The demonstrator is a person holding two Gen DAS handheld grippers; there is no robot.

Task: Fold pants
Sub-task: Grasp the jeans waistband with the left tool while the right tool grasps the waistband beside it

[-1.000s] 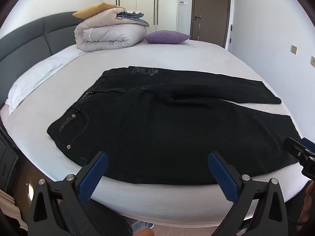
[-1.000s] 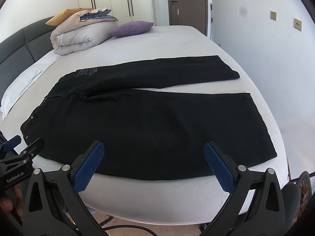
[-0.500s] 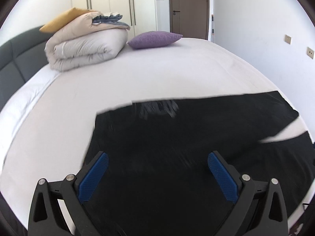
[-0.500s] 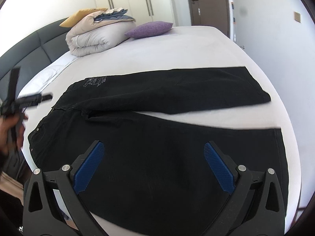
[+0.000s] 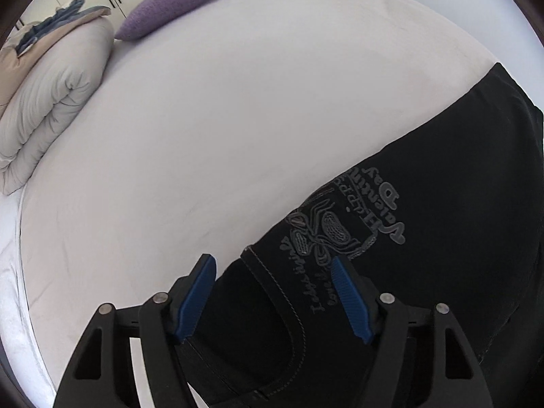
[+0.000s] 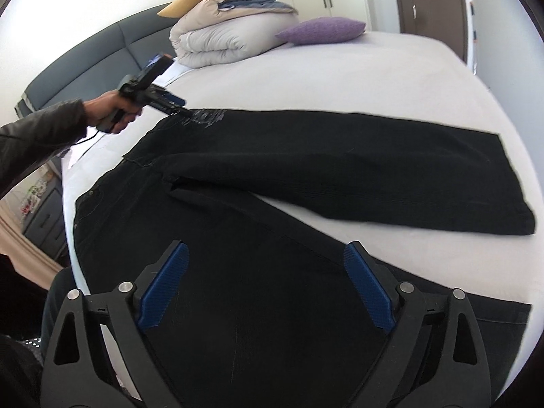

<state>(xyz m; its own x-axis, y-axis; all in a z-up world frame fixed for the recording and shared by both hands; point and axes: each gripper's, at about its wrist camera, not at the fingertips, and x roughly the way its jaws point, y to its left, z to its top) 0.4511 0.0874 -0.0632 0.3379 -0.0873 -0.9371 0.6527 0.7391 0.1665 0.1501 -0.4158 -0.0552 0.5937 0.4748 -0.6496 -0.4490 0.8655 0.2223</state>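
Black pants (image 6: 306, 176) lie spread on the white bed (image 6: 391, 78), legs pointing right, the far leg angled away from the near one. My left gripper (image 5: 272, 272) is open, its jaws standing either side of the far waistband corner of the pants (image 5: 425, 238), beside the grey embroidered print (image 5: 340, 224). It also shows in the right wrist view (image 6: 180, 108), held by a hand at that corner. My right gripper (image 6: 265, 258) is open and empty above the near leg.
A folded duvet (image 6: 221, 40) with a yellow pillow and folded clothes on top sits at the head of the bed, next to a purple cushion (image 6: 319, 30). A grey headboard (image 6: 102, 57) lies to the left. A door and wardrobes stand behind.
My left gripper has moved forward across the pants to the far waistband corner and dropped close to the fabric. My right gripper has moved forward over the near leg.
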